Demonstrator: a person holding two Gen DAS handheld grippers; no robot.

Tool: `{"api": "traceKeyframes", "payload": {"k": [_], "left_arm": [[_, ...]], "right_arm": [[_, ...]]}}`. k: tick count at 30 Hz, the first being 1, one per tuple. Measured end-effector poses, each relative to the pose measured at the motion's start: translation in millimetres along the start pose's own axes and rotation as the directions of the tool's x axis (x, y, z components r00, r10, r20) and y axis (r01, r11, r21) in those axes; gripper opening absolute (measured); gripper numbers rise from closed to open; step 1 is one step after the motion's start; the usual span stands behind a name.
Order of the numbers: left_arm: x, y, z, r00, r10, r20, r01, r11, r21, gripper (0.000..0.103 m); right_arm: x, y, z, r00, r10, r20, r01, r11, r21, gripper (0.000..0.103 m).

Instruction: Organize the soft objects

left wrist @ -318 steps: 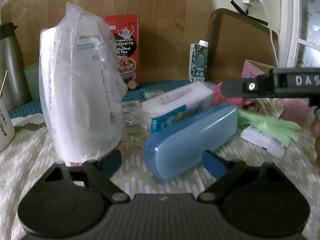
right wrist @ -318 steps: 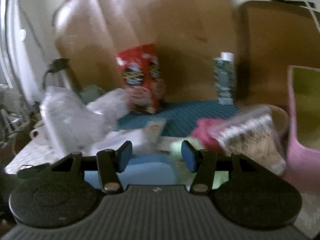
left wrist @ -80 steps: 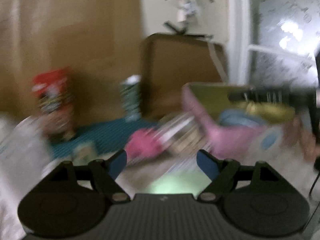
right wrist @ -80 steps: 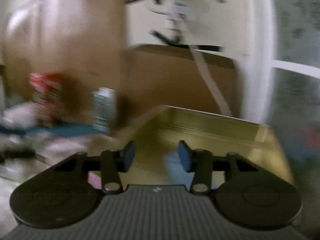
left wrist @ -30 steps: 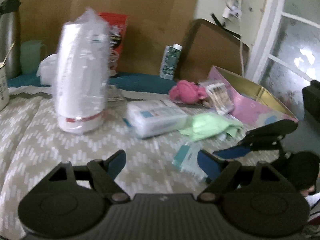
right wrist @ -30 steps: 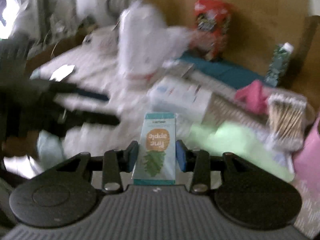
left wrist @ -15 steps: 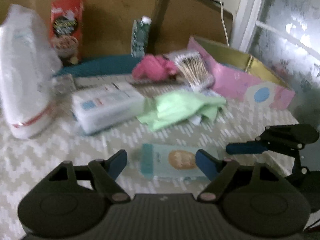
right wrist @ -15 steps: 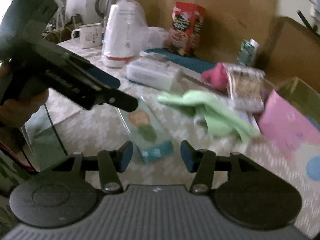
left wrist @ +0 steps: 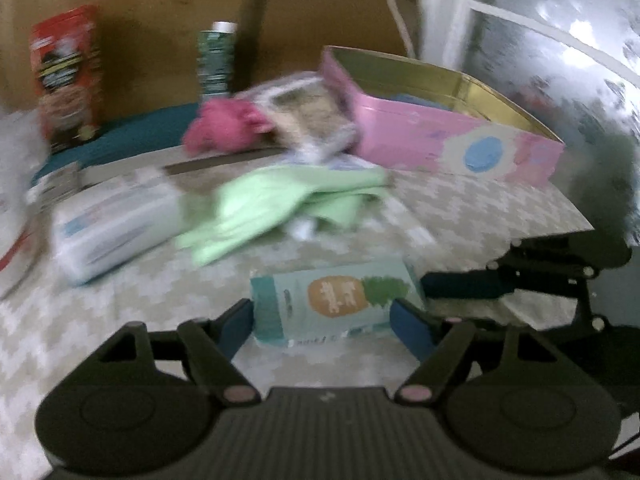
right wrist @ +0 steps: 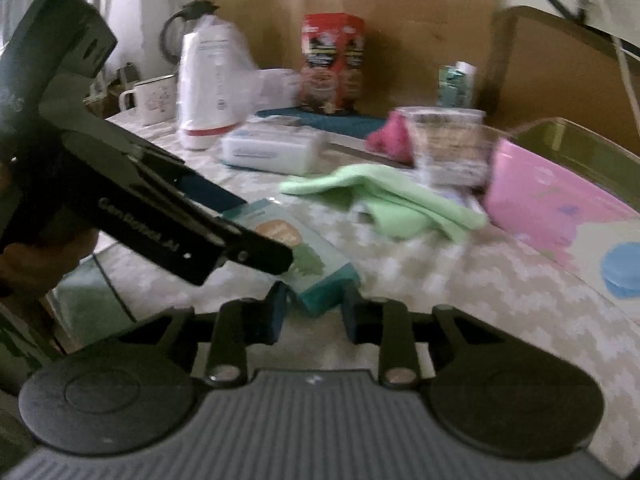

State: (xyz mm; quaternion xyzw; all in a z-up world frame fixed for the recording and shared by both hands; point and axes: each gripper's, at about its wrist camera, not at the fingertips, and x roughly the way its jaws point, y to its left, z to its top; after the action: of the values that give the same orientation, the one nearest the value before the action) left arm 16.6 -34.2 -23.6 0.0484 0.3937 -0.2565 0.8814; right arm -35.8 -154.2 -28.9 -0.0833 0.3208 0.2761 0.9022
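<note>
A teal packet with a pineapple print [left wrist: 332, 300] lies flat on the patterned tablecloth. My left gripper [left wrist: 322, 320] is open, low over it, its fingers straddling the packet without pressing it. In the right wrist view the left gripper [right wrist: 240, 240] reaches in from the left above the packet [right wrist: 316, 276]. My right gripper [right wrist: 314, 316] has its jaws closing, narrow, with the packet's near end just at the tips and not gripped. Further back lie a green cloth [left wrist: 280, 204] [right wrist: 400, 200] and a pink cloth [left wrist: 224, 128] [right wrist: 390, 136].
An open pink box [left wrist: 440, 140] [right wrist: 560, 200] stands at the right. A wipes pack [left wrist: 112, 220], a bag of cotton swabs [left wrist: 312, 120], a red snack box [right wrist: 332, 64], a small carton [right wrist: 456, 84], a wrapped white stack [right wrist: 208, 84] and a mug [right wrist: 152, 100] crowd the back.
A second ago the right gripper held the packet; it now lies on the table. The right jaws opened, then narrowed. The left gripper has moved in over the packet.
</note>
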Motion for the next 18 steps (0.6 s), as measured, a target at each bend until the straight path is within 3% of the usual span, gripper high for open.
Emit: {"api": "traceKeyframes", "payload": {"k": [9, 13, 18], "left_arm": [[35.0, -62.9, 24.7, 0.994, -0.104, -0.044, 0.108, 0.987, 0.122, 0.076], [49.0, -88.6, 35.5, 0.983, -0.17, -0.07, 0.179, 0.972, 0.152, 0.076], [64.7, -120.0, 45.3, 0.976, -0.2, -0.092, 0.216, 0.95, 0.226, 0.076]], "right_arm": [[-43.2, -45.1, -30.3, 0.987, -0.161, 0.03, 0.157, 0.982, 0.107, 0.031], [-62.5, -62.8, -43.3, 0.973, -0.228, 0.042, 0.219, 0.962, 0.16, 0.031], [-82.6, -82.1, -59.9, 0.954, -0.295, 0.042, 0.281, 0.936, 0.211, 0.032]]}}
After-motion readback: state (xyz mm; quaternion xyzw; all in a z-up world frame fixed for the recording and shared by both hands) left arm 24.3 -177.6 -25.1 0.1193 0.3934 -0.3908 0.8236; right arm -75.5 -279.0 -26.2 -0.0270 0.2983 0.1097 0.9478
